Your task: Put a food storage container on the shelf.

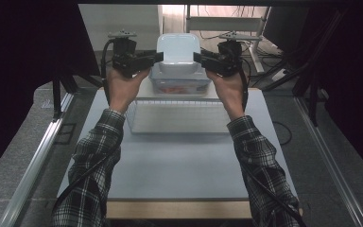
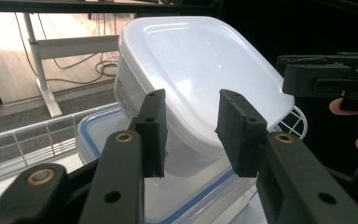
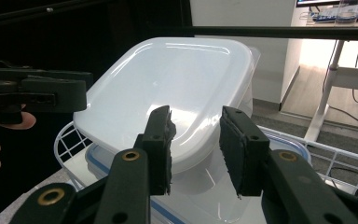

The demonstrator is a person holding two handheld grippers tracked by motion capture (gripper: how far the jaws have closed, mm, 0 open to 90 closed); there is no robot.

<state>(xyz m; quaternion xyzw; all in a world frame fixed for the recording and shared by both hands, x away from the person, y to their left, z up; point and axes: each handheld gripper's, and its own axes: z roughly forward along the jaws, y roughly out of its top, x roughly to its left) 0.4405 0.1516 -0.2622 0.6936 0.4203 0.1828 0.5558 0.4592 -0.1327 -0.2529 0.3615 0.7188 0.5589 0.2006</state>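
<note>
Dark curtains hang on both sides of my pale grey table (image 1: pixel 179 161), and past its far edge I see a lit floor with desk legs and loose cables. On the table, toward twelve o'clock from me, sits a white wire basket (image 1: pixel 179 116), and in its far part lies a clear box with a blue-edged lid (image 2: pixel 98 140); something reddish shows through its wall in the high view, but I cannot tell what it is. A white tub (image 1: pixel 178 49) stands on top of that box, tipped up so that its broad smooth face leans toward me and its lower edge rests on the blue-edged lid. My left gripper (image 1: pixel 158 56) comes at the tub from nine o'clock, and my right gripper (image 1: pixel 197 57) from three o'clock, both raised above the basket, with my checked sleeves reaching in from six o'clock. In the left gripper view my two black jaws stand partly spread, with the tub's near corner seen in the gap behind them; the pads (image 2: pixel 154 135) do not press on it. In the right gripper view the same holds: the jaws are apart, the tub's rounded corner shows between them, and neither of the pads (image 3: pixel 161 149) bears on the plastic. Each gripper view also catches the other gripper farther off, at the tub's far side, just beside its rim, with fingertips of the hand that carries it at the edge of the picture.
</note>
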